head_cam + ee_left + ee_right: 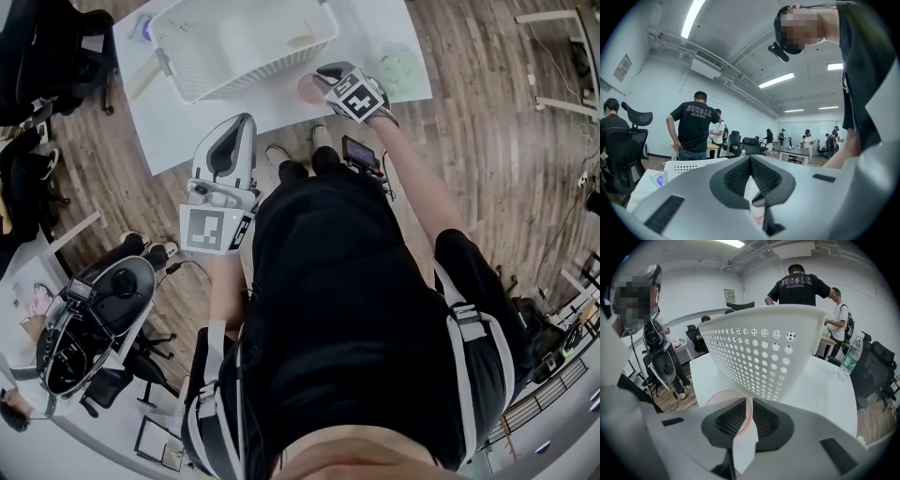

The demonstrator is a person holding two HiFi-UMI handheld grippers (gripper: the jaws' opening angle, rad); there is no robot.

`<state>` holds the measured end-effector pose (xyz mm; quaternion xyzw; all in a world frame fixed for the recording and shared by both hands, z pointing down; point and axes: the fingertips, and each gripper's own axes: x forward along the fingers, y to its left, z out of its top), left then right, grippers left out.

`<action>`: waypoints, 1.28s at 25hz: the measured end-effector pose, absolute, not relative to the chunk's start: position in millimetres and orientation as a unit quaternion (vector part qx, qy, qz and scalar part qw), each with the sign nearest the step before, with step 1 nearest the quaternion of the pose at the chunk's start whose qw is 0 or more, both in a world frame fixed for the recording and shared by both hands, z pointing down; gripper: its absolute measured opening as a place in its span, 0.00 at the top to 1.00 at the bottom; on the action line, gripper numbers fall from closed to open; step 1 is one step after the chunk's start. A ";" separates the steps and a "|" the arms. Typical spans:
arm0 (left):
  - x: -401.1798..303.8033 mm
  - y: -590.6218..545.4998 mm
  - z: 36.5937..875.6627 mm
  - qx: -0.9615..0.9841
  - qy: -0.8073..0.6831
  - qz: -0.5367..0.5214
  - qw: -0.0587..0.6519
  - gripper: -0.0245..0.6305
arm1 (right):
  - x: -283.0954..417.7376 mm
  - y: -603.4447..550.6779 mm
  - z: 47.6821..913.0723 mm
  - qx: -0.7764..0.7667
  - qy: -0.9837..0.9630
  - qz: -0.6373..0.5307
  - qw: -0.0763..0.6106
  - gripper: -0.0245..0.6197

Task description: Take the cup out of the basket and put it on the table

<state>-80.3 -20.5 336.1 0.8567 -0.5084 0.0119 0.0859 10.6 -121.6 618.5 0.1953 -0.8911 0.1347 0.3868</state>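
Observation:
The white perforated basket (239,42) stands on the white table (187,131); in the right gripper view the basket (761,352) fills the middle. A pink cup (306,89) is just outside the basket's near corner, by the table's front edge. My right gripper (321,82) is shut on the cup's wall. In the right gripper view the cup (723,397) shows its round rim left of the right gripper (749,404). I cannot tell whether the cup rests on the table. My left gripper (239,124) hangs short of the table's edge; in its own view the left gripper (750,159) is shut and empty.
A green object (398,66) lies on the table's right part. A water bottle (848,357) stands at the table's far side. Office chairs (103,309) and a black chair (47,56) stand to the left. Several people (693,126) are in the room behind.

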 end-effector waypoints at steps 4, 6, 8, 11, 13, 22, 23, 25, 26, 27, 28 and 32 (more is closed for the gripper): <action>-79.6 -20.1 335.1 0.857 -0.508 0.011 0.085 0.93 | 9.3 -121.5 612.3 0.194 -0.896 0.136 0.377 0.86; -77.9 -20.4 334.9 0.857 -0.508 0.010 0.085 0.93 | 10.6 -121.4 612.2 0.193 -0.896 0.138 0.376 0.83; -75.3 -19.1 335.7 0.857 -0.508 0.010 0.085 0.93 | 13.8 -120.6 613.5 0.194 -0.896 0.136 0.377 0.83; -73.3 -17.5 337.4 0.857 -0.508 0.011 0.085 0.93 | 16.9 -120.3 612.9 0.196 -0.897 0.133 0.374 0.83; -74.5 -17.4 337.6 0.857 -0.509 0.010 0.085 0.93 | 16.4 -120.7 606.6 0.198 -0.898 0.132 0.370 0.83; -74.3 -19.3 336.3 0.860 -0.503 0.004 0.084 0.93 | 12.2 -108.6 542.7 0.190 -0.930 0.116 0.291 0.84; -74.4 -19.4 335.9 0.861 -0.502 0.003 0.084 0.93 | 11.5 -104.7 532.0 0.187 -0.935 0.114 0.278 0.83; -75.3 -19.6 335.6 0.861 -0.501 0.002 0.084 0.93 | 10.0 -97.5 507.9 0.184 -0.946 0.110 0.244 0.84; -75.8 -20.1 335.7 0.862 -0.500 0.002 0.084 0.93 | 9.1 -94.7 494.7 0.182 -0.951 0.107 0.224 0.84; -76.2 -20.8 336.1 0.862 -0.500 0.001 0.084 0.93 | 8.0 -92.2 481.0 0.179 -0.957 0.103 0.204 0.84; -76.3 -21.7 336.7 0.862 -0.499 0.001 0.084 0.93 | 7.0 -89.6 467.0 0.175 -0.962 0.098 0.184 0.84; -75.3 -22.7 336.7 0.864 -0.496 -0.001 0.082 0.93 | 5.5 -71.9 412.4 0.161 -0.978 0.076 0.111 0.84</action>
